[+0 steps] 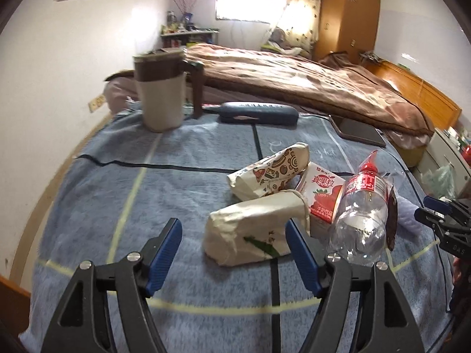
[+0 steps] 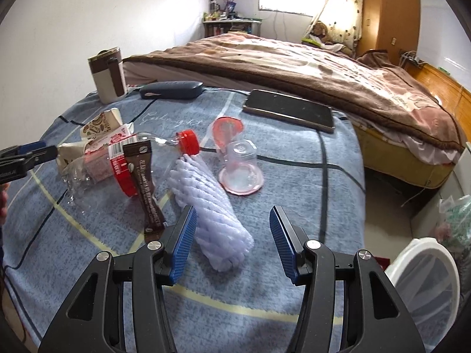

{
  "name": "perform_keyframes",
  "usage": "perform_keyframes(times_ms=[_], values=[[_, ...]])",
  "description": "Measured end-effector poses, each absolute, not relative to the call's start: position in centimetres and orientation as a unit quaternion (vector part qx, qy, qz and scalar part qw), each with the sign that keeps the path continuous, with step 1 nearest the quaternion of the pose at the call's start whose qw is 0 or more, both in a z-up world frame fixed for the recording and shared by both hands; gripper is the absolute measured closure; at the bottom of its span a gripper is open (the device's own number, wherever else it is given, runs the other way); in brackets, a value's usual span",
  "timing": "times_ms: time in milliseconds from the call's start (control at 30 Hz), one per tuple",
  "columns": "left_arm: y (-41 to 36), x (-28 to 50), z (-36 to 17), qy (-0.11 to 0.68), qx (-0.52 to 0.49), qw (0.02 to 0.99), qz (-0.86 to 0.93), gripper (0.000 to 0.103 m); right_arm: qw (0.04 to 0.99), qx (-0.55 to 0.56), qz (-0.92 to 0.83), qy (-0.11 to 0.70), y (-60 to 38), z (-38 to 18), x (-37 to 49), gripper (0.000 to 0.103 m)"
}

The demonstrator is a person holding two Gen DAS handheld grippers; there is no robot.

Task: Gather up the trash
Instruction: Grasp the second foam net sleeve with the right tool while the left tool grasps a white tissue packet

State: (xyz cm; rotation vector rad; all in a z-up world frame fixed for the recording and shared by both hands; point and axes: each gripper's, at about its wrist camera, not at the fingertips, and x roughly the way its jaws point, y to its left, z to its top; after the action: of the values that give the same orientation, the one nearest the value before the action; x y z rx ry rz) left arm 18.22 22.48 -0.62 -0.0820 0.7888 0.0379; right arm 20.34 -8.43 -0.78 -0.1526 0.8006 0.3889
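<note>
In the left wrist view, the left gripper (image 1: 234, 245) hovers with its fingers released before a crumpled paper bag (image 1: 253, 231) on the counter (image 1: 103, 182); its long axis runs left to right, and the far fingertip may push it into the plastic bottle (image 1: 360, 214). In the right wrist view, the right gripper (image 2: 232, 232) is released too, over the white foam net (image 2: 210, 206), whose long axis points away toward the bottle cap; this soft net may slip out.

The left gripper (image 1: 234, 242) hangs open above the blue blanket (image 1: 103, 194), just before a crumpled paper bag (image 1: 250, 232). A strawberry milk carton (image 1: 322, 197) and a clear plastic bottle (image 1: 360, 214) lie beside it.
</note>
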Motion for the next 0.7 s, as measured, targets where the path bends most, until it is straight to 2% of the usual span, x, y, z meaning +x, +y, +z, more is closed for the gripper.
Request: perform_keyframes(times_ms=[167,500,700], values=[[21.8,20.2,-1.4,0.401,-0.009,0.916,-0.002,0.028,0.894,-0.090,0.197,0.394,-7.7,-1.4,20.8,0.049],[21.0,20.0,-2.1,0.416,-0.022,0.908,-0.043,0.028,0.881,-0.067,0.213,0.417,-7.8,-2.1,21.4,0.049],[18.8,17.8,-1.9,0.415,-0.014,0.906,-0.076,0.028,0.881,-0.064,0.214,0.418,-7.8,-2.0,20.9,0.068]])
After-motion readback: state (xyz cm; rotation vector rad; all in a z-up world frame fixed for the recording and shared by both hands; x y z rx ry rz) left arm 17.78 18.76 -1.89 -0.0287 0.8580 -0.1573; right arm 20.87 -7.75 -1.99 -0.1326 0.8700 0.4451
